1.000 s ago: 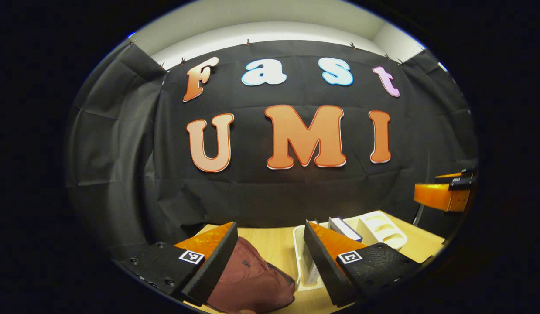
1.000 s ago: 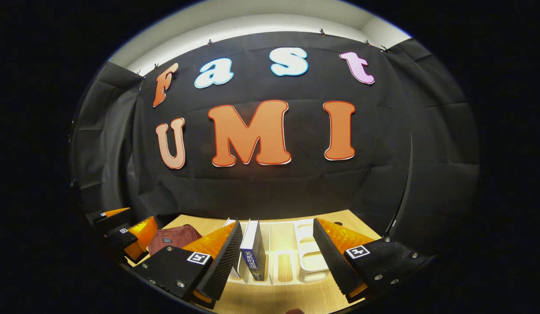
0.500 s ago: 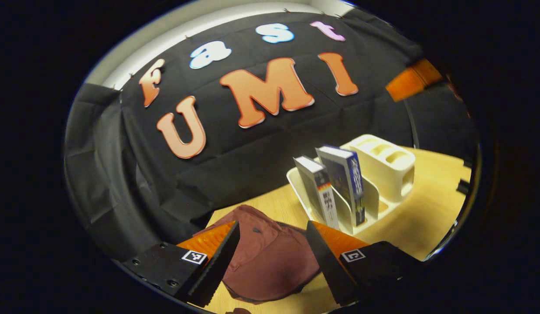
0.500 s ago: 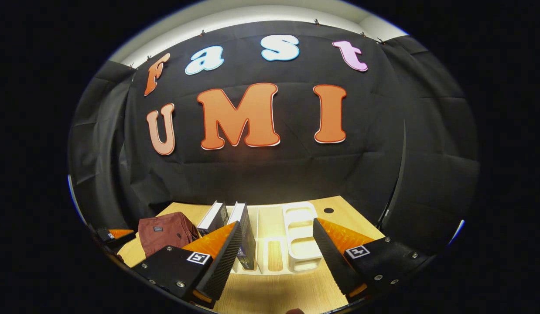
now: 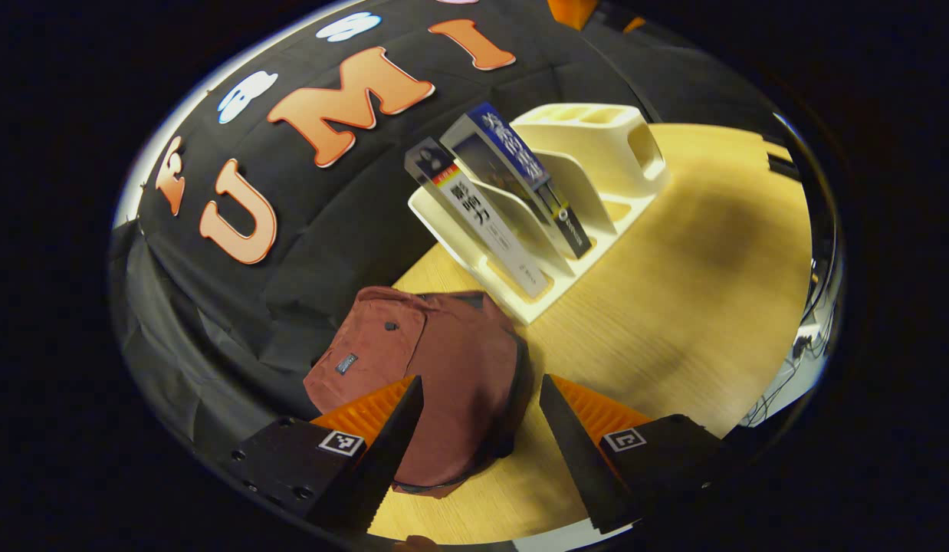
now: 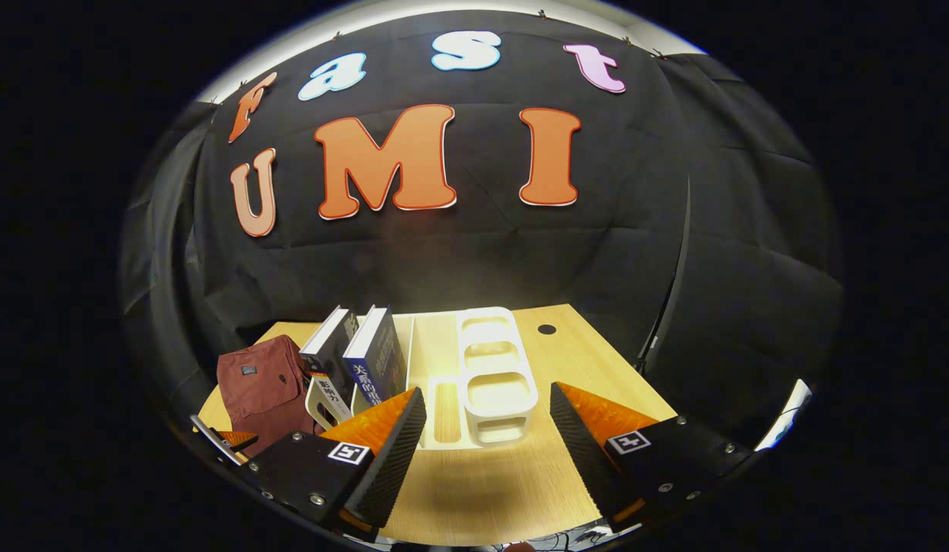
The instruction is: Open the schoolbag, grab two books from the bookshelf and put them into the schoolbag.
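Observation:
A dark red schoolbag (image 5: 436, 376) lies flat and closed on the wooden table, left of a white bookshelf (image 5: 589, 161). Two books stand tilted in the shelf's left slots: a black-and-white one (image 5: 474, 218) and a blue one (image 5: 524, 180). My left gripper (image 5: 474, 452) hangs open above the bag's near edge, nothing between its fingers. In the right gripper view the bag (image 6: 260, 383), the black-and-white book (image 6: 329, 360), the blue book (image 6: 376, 360) and the shelf (image 6: 490, 376) sit ahead. My right gripper (image 6: 486, 452) is open in front of the shelf, holding nothing.
The wooden table (image 5: 697, 291) has bare surface right of the shelf and in front of it (image 6: 482, 483). A small dark hole (image 6: 546, 329) marks the table's far right. Black cloth closes the back and sides. Cables hang past the table's right edge (image 5: 781, 383).
Both views have tilted downward, showing much more table. My left gripper has moved over the bag's near edge and rolled. My right gripper has risen and pulled back. Both stay open.

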Motion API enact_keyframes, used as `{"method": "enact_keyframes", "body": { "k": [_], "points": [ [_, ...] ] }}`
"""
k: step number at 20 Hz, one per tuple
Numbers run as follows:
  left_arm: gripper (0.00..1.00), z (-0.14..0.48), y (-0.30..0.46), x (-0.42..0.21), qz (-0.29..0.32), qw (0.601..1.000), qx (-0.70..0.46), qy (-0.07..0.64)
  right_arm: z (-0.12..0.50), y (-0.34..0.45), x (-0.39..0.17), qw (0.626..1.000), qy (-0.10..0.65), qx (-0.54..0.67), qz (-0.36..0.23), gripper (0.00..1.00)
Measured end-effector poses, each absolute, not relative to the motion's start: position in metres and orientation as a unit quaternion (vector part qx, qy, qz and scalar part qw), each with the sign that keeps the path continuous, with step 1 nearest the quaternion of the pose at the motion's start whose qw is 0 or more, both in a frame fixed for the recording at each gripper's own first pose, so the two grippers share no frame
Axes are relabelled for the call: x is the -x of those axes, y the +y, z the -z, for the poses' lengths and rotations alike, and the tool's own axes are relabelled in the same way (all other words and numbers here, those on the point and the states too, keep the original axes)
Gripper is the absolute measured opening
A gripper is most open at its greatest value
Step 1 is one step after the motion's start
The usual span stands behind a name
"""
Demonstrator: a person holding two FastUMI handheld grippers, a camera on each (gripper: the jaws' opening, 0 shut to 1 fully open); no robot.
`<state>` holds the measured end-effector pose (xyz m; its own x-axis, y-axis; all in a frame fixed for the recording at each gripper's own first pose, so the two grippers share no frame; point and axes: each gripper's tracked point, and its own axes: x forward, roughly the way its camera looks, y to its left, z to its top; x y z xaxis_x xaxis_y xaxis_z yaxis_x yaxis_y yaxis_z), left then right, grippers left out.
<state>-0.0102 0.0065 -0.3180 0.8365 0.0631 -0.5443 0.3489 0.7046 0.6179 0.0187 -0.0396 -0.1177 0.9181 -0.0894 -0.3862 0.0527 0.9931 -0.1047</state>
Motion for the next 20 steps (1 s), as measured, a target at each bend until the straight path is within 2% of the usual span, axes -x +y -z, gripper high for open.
{"method": "enact_keyframes", "body": {
  "k": [6, 11, 14, 16, 18, 20],
  "points": [
    [0.98, 0.353, 0.028, 0.003, 0.062, 0.855, -0.419, 0.299, 0.125, -0.049, -0.018, 0.974, 0.216, 0.048, 0.036, 0.97],
    [0.96, 0.356, 0.045, -0.011, 0.041, 0.862, -0.393, 0.318, 0.130, -0.047, -0.021, 0.973, 0.221, 0.061, 0.025, 0.97],
    [0.95, 0.357, 0.043, -0.013, 0.054, 0.861, -0.382, 0.331, 0.129, -0.046, -0.023, 0.973, 0.225, 0.045, 0.020, 0.97],
    [0.63, 0.353, 0.037, -0.013, 0.065, 0.860, -0.385, 0.329, 0.130, -0.046, -0.024, 0.973, 0.226, 0.041, 0.018, 0.97],
    [0.58, 0.355, 0.032, -0.008, 0.086, 0.851, -0.390, 0.340, 0.129, -0.045, -0.026, 0.973, 0.226, 0.036, 0.017, 0.97],
    [0.23, 0.354, 0.035, -0.011, 0.087, 0.847, -0.394, 0.346, 0.125, -0.045, -0.028, 0.974, 0.224, 0.028, 0.013, 0.97]
  ]
}}
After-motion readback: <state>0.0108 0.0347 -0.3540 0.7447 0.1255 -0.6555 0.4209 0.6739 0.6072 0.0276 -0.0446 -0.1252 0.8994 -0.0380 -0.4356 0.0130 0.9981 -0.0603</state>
